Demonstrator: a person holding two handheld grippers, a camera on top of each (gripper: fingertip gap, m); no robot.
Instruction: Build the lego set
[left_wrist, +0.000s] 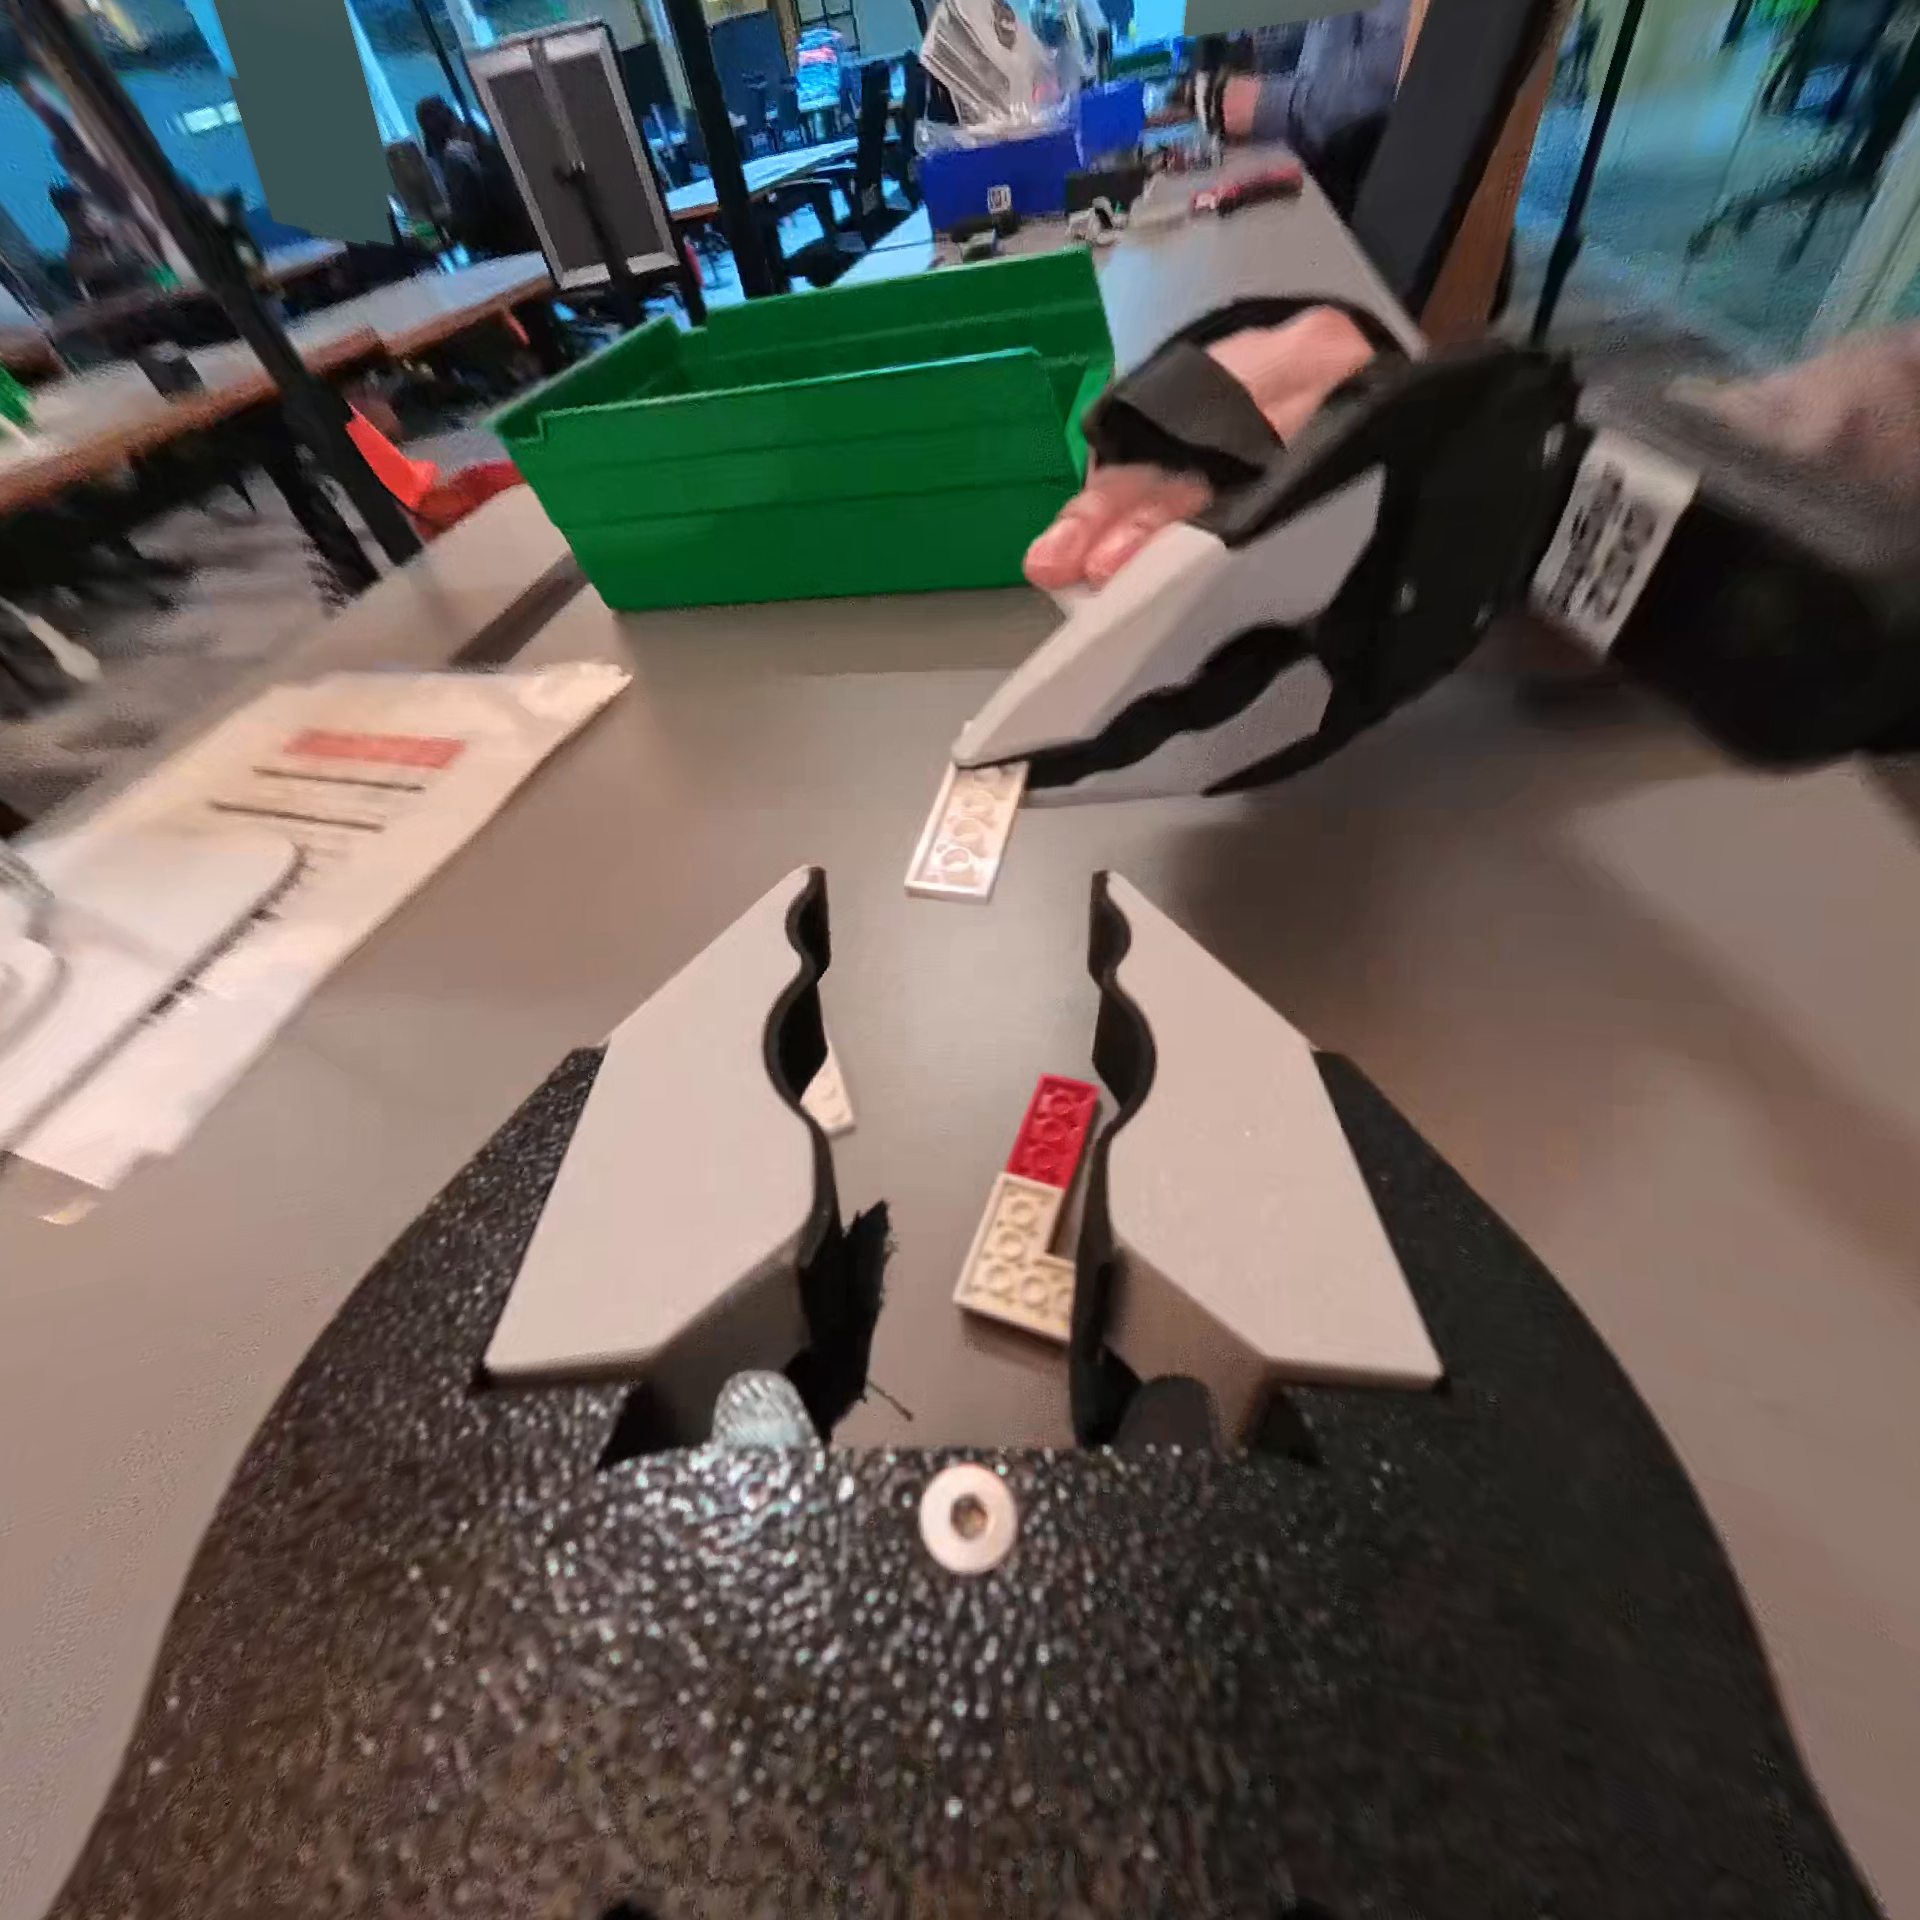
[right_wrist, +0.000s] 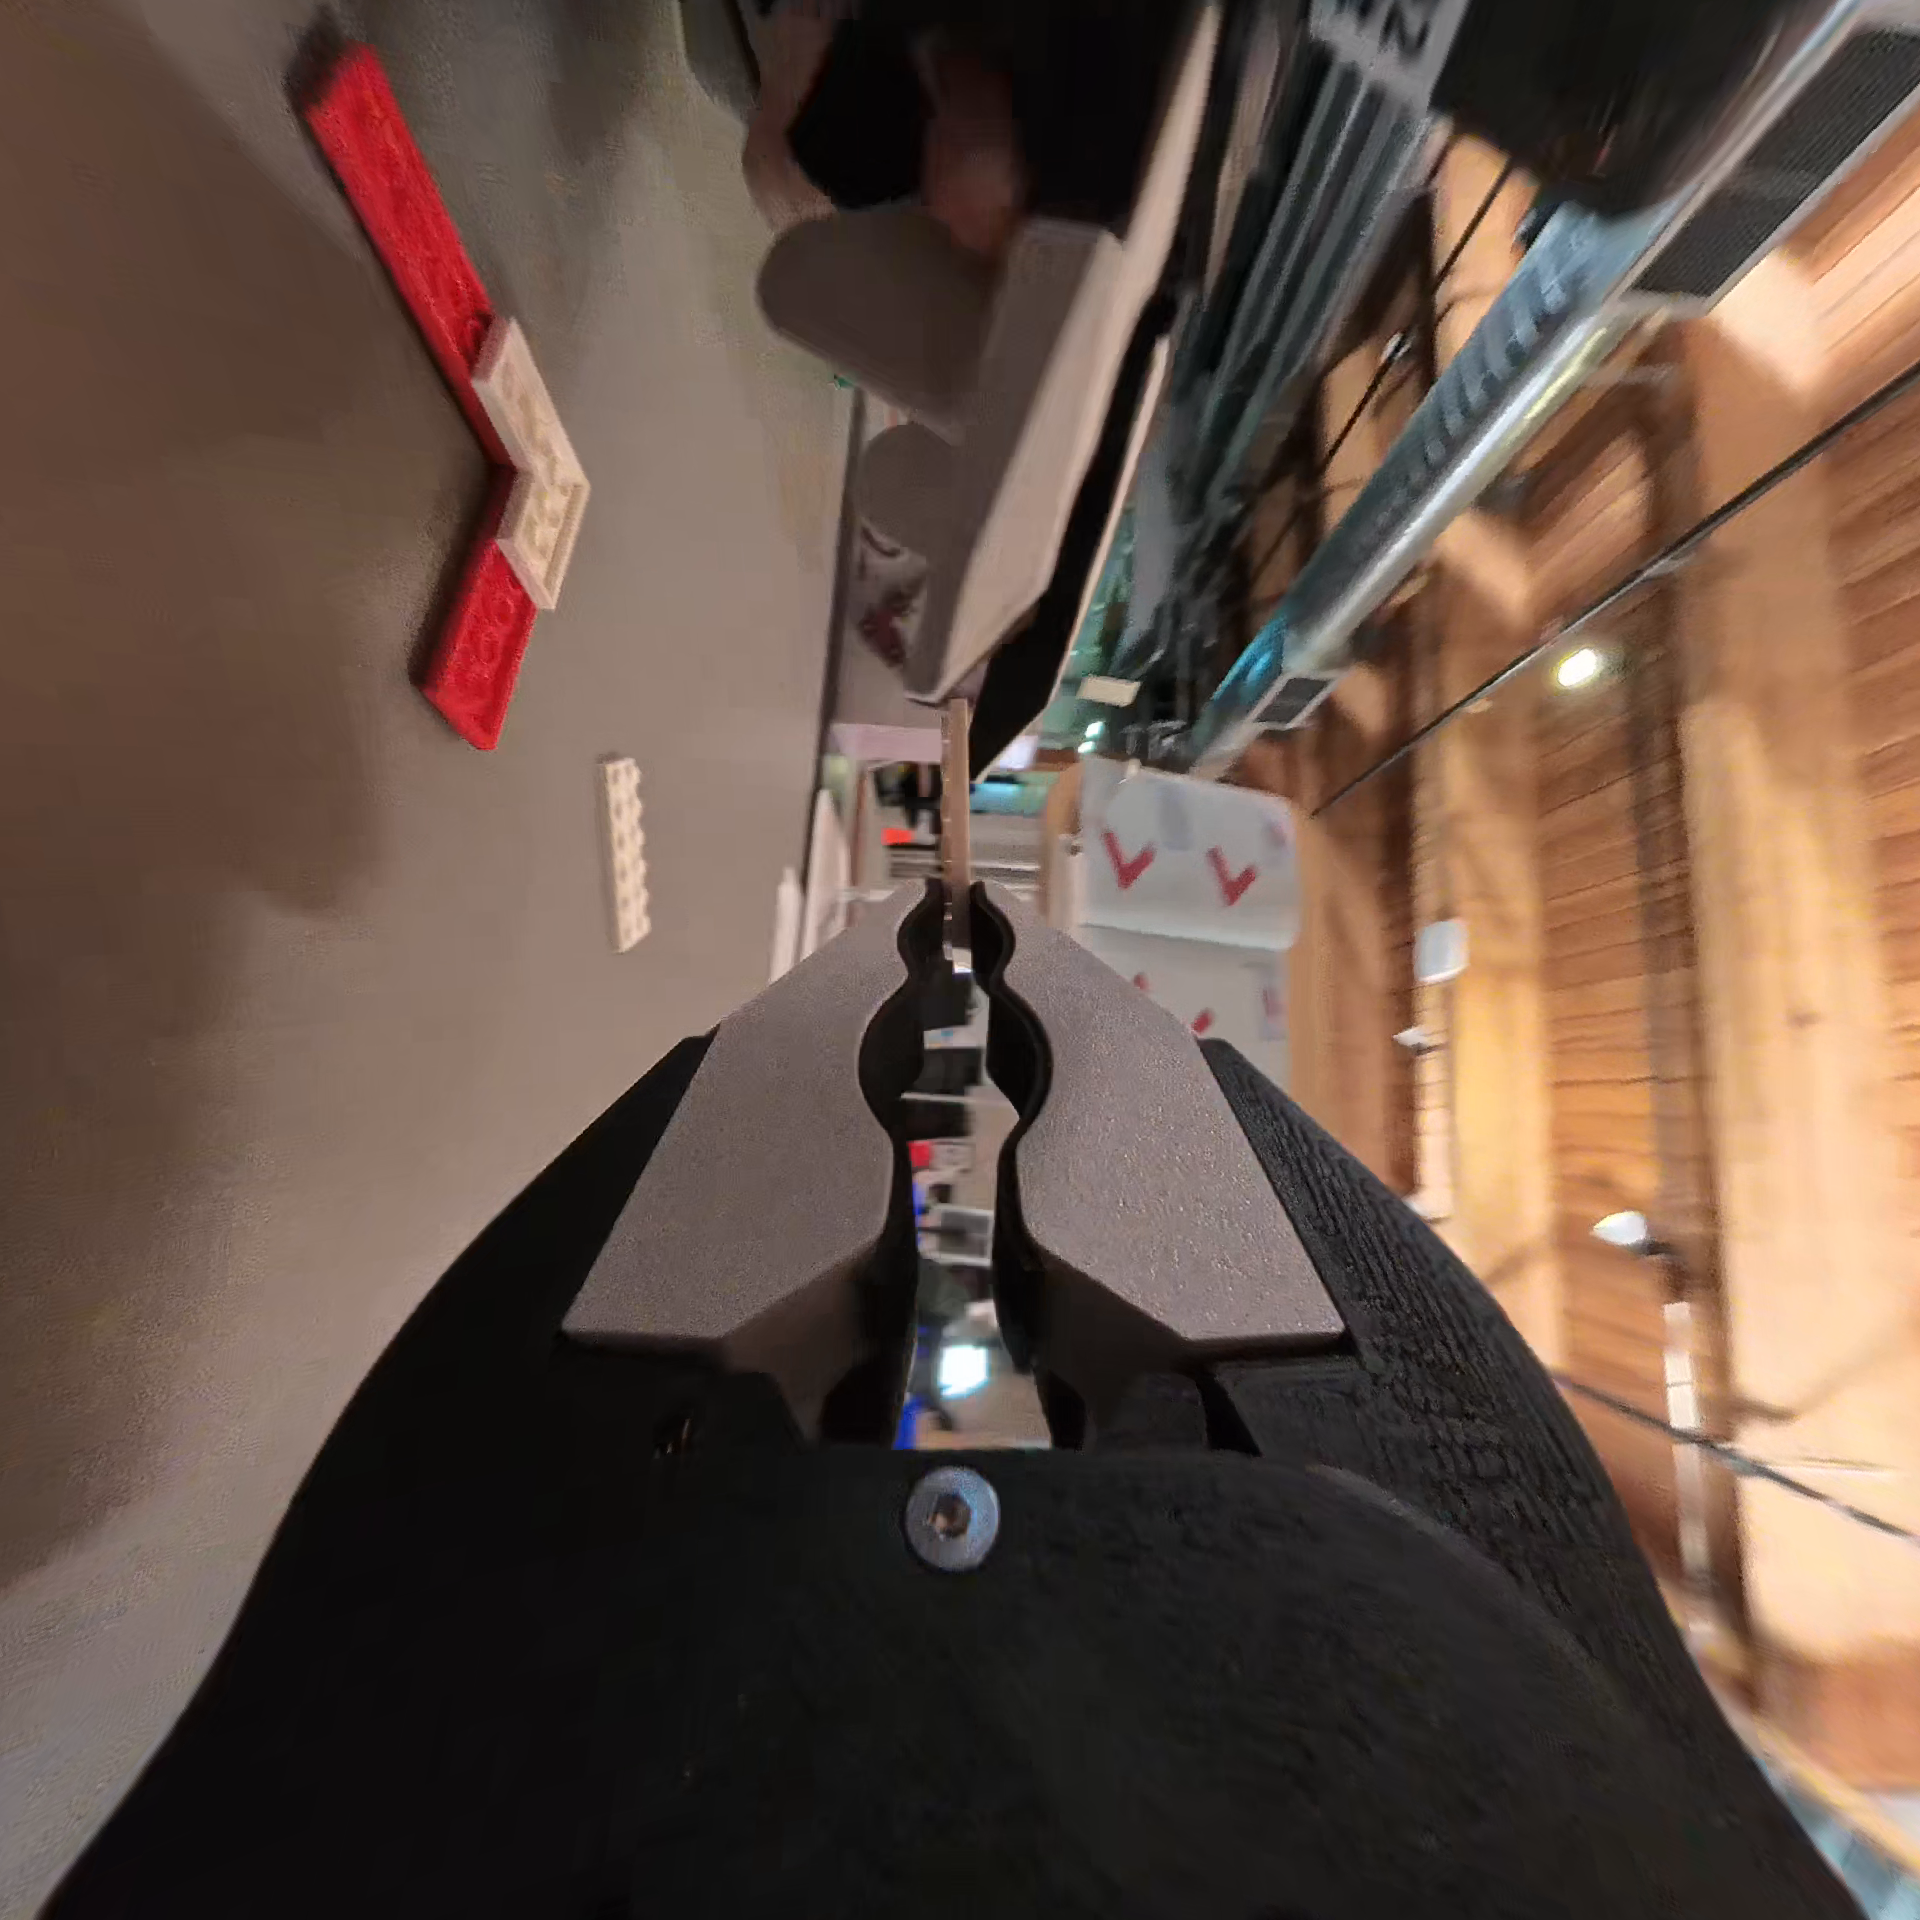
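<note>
My right gripper (right_wrist: 954, 899) is shut on a thin white plate (right_wrist: 956, 810), seen edge-on and held flat above the grey table (right_wrist: 312, 1039). In the left wrist view that gripper (left_wrist: 997, 774) comes in from the right with the white plate (left_wrist: 961, 831) pointing toward my left gripper (left_wrist: 961, 904). My left gripper is open and empty, and the plate's near end is just beyond its fingertips. Below my left gripper lie a red plate (left_wrist: 1055, 1127) and a white L-shaped piece (left_wrist: 1013, 1257) joined together. This red-and-white assembly (right_wrist: 488, 436) also shows in the right wrist view.
Stacked green bins (left_wrist: 810, 468) stand at the back of the table. A white sheet in a plastic bag (left_wrist: 260, 852) lies at the left. Another white plate (right_wrist: 623, 852) lies loose on the table. A white piece (left_wrist: 831, 1096) is partly hidden behind my left finger.
</note>
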